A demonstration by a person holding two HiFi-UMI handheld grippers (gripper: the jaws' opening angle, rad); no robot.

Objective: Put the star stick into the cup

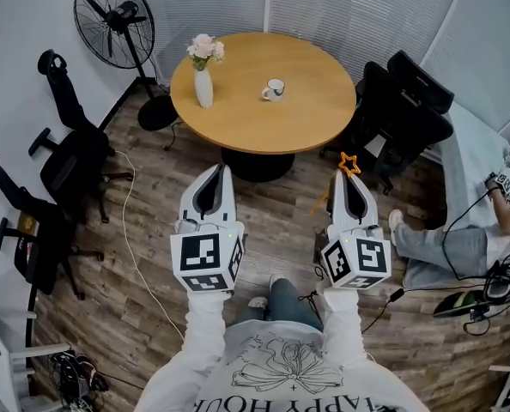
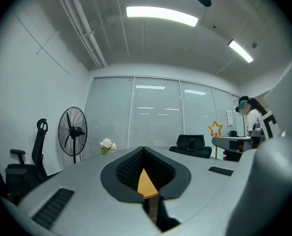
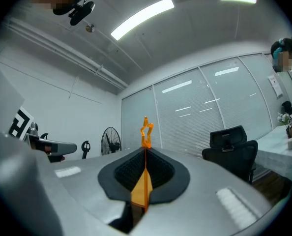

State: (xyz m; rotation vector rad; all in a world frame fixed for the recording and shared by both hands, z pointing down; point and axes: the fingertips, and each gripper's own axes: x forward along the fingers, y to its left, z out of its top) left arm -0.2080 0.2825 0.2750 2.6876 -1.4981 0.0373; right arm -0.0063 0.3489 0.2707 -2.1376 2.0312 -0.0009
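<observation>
An orange star stick (image 1: 349, 164) stands up out of my right gripper (image 1: 349, 178), which is shut on its shaft; the star (image 3: 146, 131) rises just past the jaw tips in the right gripper view. The white cup (image 1: 274, 89) sits near the middle of the round wooden table (image 1: 264, 131), well ahead of both grippers. My left gripper (image 1: 224, 172) is level with the right one over the floor, shut with nothing in it. From the left gripper view the star (image 2: 215, 128) shows off to the right. Neither gripper view shows the cup.
A white vase of flowers (image 1: 203, 80) stands on the table's left side. A floor fan (image 1: 115, 20) and black office chairs (image 1: 66, 161) are at the left, with more chairs (image 1: 405, 110) at the right. A seated person (image 1: 465, 230) is at the right, and a cable (image 1: 130, 239) runs across the wooden floor.
</observation>
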